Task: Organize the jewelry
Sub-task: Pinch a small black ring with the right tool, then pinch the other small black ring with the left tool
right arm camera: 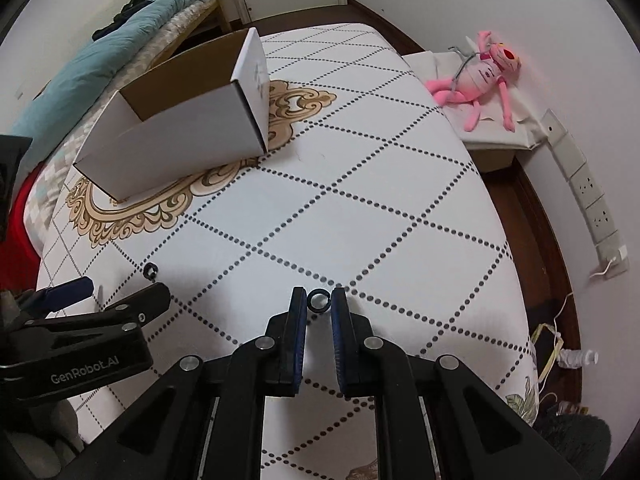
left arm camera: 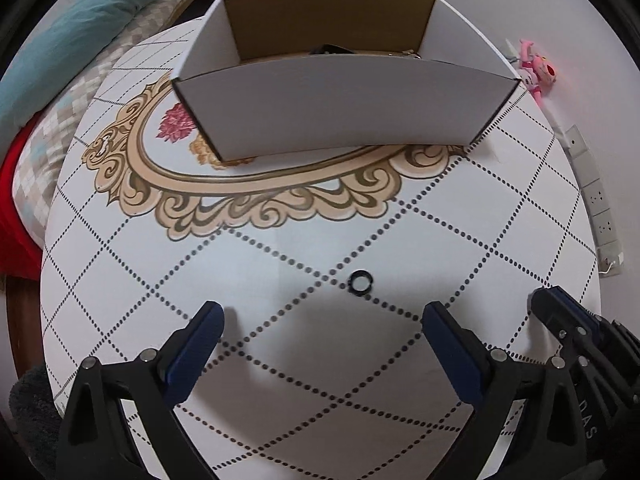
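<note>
The right hand-held gripper is at the near edge of the counter, its two blue-padded fingers drawn close together on either side of a small black ring. The ring sits right between the fingertips; whether the pads press on it or only flank it cannot be told from this angle.

To its left, the left hand-held gripper hovers over the same near part of the counter with its fingers spread wide and nothing between them. A second black ring lies flat on the counter just beyond that gap, nearer the right-side finger, on one of the dotted lines of the diamond-patterned white cover. From the right wrist view this same ring shows just past the tip of the left hand-held gripper.

Farther back, toward the far left part of the counter, stands an open white cardboard box with a brown inside, resting on the ornate tan oval frame printed on the cover. Some small dark and metallic items peek above its front wall, too hidden to name.

Beyond the far right corner of the counter, a pink plush toy lies on a low white stand by the wall. A bed with a teal blanket runs along the left.
</note>
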`<state>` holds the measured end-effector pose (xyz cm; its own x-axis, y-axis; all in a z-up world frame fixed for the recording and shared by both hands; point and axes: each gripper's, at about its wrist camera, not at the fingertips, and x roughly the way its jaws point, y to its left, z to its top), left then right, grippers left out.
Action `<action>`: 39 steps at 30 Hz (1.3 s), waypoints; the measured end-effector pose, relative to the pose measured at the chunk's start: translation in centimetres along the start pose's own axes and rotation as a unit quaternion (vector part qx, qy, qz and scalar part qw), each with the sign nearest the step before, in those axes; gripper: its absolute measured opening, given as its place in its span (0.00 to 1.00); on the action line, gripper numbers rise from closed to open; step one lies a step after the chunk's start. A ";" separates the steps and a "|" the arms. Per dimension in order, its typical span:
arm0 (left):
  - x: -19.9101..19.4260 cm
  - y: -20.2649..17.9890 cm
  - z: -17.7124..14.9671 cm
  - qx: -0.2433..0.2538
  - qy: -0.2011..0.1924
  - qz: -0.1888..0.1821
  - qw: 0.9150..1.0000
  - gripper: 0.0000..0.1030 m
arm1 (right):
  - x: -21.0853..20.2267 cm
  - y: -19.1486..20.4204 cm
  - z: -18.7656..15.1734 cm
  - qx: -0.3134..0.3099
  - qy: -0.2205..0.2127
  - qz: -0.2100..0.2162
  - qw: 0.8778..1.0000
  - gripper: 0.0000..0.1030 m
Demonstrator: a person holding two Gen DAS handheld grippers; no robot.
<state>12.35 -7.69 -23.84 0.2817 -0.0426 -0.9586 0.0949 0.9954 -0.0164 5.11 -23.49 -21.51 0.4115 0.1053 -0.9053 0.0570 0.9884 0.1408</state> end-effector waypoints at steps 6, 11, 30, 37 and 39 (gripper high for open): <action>0.0 -1.3 0.0 0.010 -0.008 0.001 1.000 0.76 | 0.1 0.0 0.2 0.002 -0.002 0.000 1.000 0.12; -0.2 -1.4 0.5 0.017 -0.023 -0.002 1.000 0.56 | 0.1 -0.4 0.2 0.006 -0.003 -0.002 1.000 0.12; -0.5 0.0 0.8 0.023 -0.039 -0.013 0.999 0.11 | -0.6 -0.7 0.5 0.015 -0.012 -0.001 1.000 0.12; -0.6 0.1 0.6 0.024 -0.043 -0.018 0.999 0.09 | -1.1 -0.6 0.7 0.015 -0.020 -0.002 1.000 0.13; -0.8 0.1 0.6 0.024 -0.045 -0.019 0.999 0.09 | -1.3 -0.7 0.8 0.016 -0.022 -0.001 1.000 0.13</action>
<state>12.68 -7.61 -22.93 0.3607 -0.0904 -0.9283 0.1525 0.9876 -0.0370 5.25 -24.38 -20.14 0.4506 0.0979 -0.8873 0.0868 0.9844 0.1527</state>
